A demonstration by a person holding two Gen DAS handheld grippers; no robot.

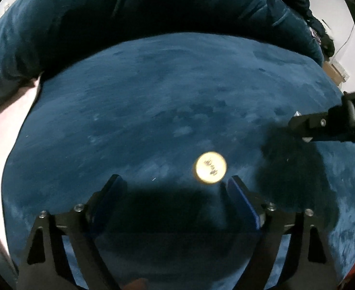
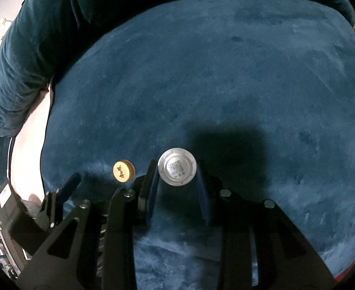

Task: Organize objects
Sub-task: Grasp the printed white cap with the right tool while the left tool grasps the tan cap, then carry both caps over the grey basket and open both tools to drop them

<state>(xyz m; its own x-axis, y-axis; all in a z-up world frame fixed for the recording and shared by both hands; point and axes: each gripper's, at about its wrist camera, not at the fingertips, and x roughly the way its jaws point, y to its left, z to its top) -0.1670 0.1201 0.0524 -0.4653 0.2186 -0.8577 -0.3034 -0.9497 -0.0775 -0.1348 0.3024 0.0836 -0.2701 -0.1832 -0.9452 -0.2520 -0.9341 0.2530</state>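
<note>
You have two small round things on one blue velvet cushion [image 2: 225, 72]. One is a gold cap [image 2: 123, 170], lying flat with dark markings on its top face. One is a silver disc-shaped thing [image 2: 177, 166] with a printed code on its face. Two claws are in view: your left claw [image 1: 175, 183] and your right claw [image 2: 177, 169]. One darker blue padded backrest [image 1: 80, 24] curves behind the cushion.

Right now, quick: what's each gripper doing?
Left gripper: open, holding nothing; the gold cap lies just ahead, near its right finger.
Right gripper: shut on the silver can, one finger on each side.
</note>
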